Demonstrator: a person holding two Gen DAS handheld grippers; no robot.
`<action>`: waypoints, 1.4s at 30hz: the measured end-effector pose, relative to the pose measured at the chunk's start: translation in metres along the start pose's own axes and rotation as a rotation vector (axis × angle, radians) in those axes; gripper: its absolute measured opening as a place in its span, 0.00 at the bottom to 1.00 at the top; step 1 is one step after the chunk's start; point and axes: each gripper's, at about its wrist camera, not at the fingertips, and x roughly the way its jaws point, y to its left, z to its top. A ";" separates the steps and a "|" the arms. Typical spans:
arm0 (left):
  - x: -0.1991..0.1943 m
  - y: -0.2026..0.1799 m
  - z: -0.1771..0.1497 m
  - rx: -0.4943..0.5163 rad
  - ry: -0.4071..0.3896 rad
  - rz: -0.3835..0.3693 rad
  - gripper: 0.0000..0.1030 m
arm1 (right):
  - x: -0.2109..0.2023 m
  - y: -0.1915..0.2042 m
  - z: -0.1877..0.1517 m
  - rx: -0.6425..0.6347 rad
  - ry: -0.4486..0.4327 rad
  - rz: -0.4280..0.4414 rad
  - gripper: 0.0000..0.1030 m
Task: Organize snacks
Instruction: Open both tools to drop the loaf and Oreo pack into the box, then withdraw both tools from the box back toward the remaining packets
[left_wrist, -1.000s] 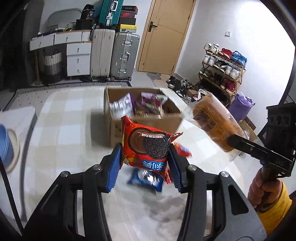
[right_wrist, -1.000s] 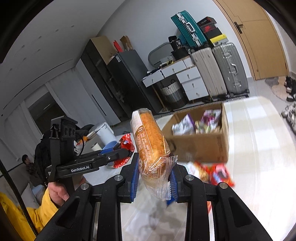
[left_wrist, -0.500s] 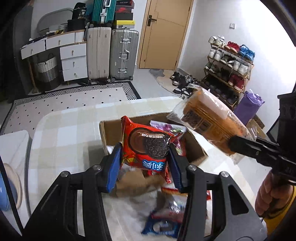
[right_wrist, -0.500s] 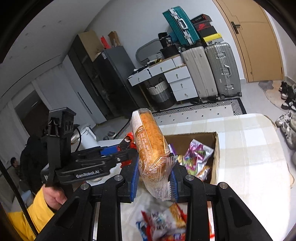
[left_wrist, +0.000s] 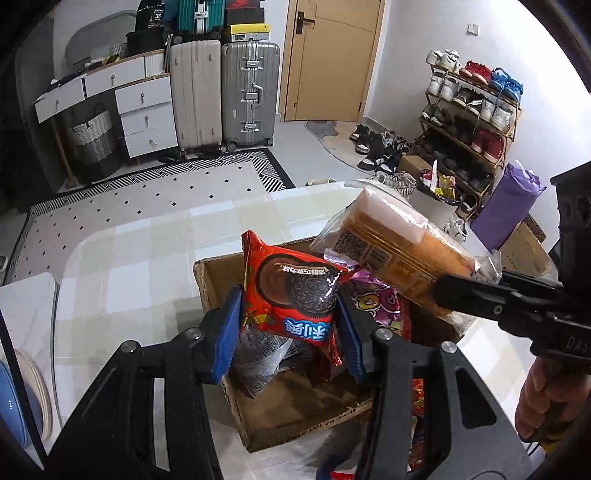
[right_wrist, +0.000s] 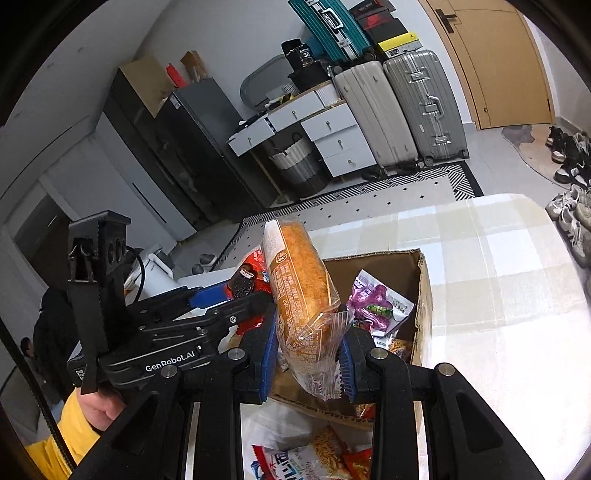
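Open cardboard box (left_wrist: 258, 424) on table: purple snack packet (right_wrist: 373, 301) inside.

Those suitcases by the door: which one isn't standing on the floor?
The teal suitcase. It lies tilted on top of the clutter above the white drawers, while the beige suitcase and silver suitcase stand upright below.

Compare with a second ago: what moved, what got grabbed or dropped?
Both grippers carried their packets forward from in front of the cardboard box to above its opening. Nothing grabbed or dropped. Unchanged: left gripper clamped on the red cookie packet, right gripper clamped on the orange bread packet; the box stays put, purple snack bag inside.
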 end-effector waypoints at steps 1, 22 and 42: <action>0.005 0.001 0.001 -0.001 0.003 -0.004 0.44 | 0.001 0.000 -0.001 -0.001 0.000 -0.002 0.28; 0.035 -0.003 -0.015 0.004 0.041 -0.020 0.44 | -0.001 0.004 -0.004 -0.032 0.002 -0.006 0.28; -0.020 -0.024 -0.031 0.060 -0.052 0.064 0.77 | -0.022 0.012 -0.014 -0.035 -0.013 -0.044 0.37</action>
